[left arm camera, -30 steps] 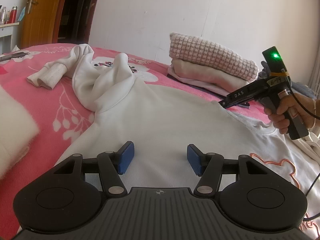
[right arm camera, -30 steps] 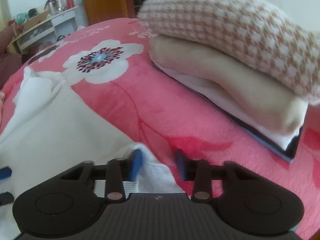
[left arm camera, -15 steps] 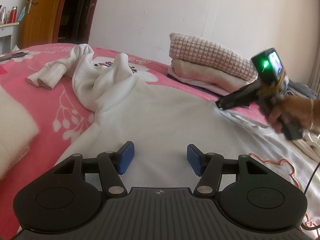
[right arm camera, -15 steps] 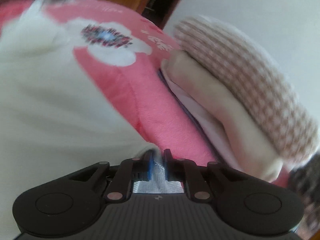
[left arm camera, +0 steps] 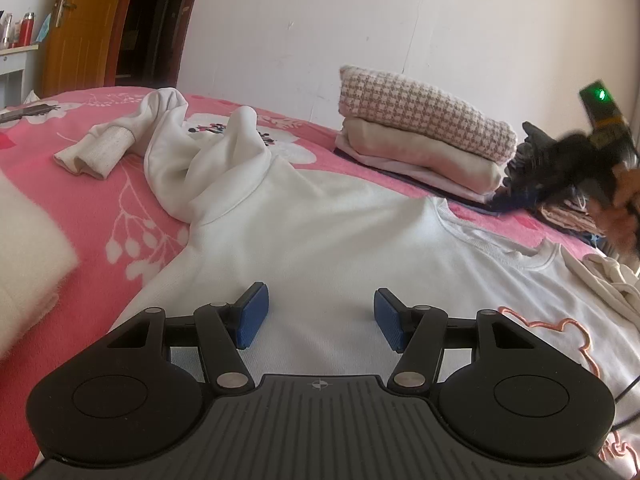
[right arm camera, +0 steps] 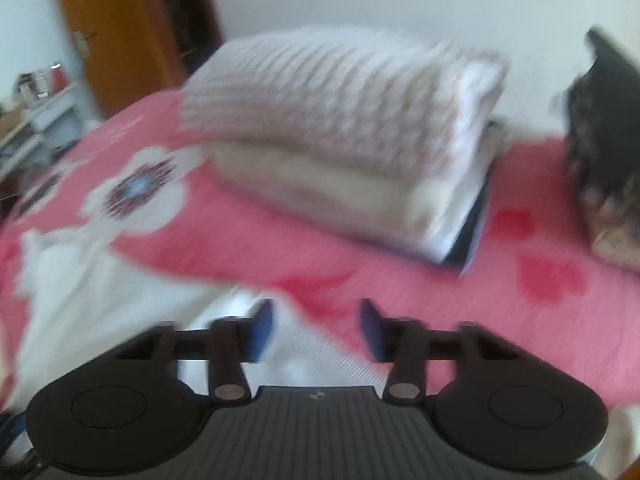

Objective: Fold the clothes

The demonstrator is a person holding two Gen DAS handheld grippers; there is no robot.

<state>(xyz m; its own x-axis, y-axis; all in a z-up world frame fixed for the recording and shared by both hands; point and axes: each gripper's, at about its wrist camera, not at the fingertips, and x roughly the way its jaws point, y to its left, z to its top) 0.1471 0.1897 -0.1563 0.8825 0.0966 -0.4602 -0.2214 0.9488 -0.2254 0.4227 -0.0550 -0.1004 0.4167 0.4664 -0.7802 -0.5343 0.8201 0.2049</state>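
Pink floral blanket (left arm camera: 132,216) covers the bed; white sweatshirt (left arm camera: 320,240) lies spread flat on it, body smoothed, neckline toward the right, one sleeve (left arm camera: 180,148) bunched and trailing to the upper left. Stack of folded clothes (left arm camera: 420,140) sits beyond it near the wall, well apart from the left gripper.

Step, as judged: laying out and straightening the garment before the first fold; no fold made yet.

Left gripper (left arm camera: 320,322): jaws open, blue pads over the sweatshirt's lower body, nothing between them.

Right gripper (right arm camera: 316,330): view motion-blurred; jaws have just been closing a little yet stand apart, pads gripping nothing, white fabric edge below them.

Next move likely calls for taking the bunched sleeve or a shoulder edge and bringing it across the body, with the body kept flat.

Writing: none legible. A pink outline motif (left arm camera: 560,336) shows on the chest; no readable text.
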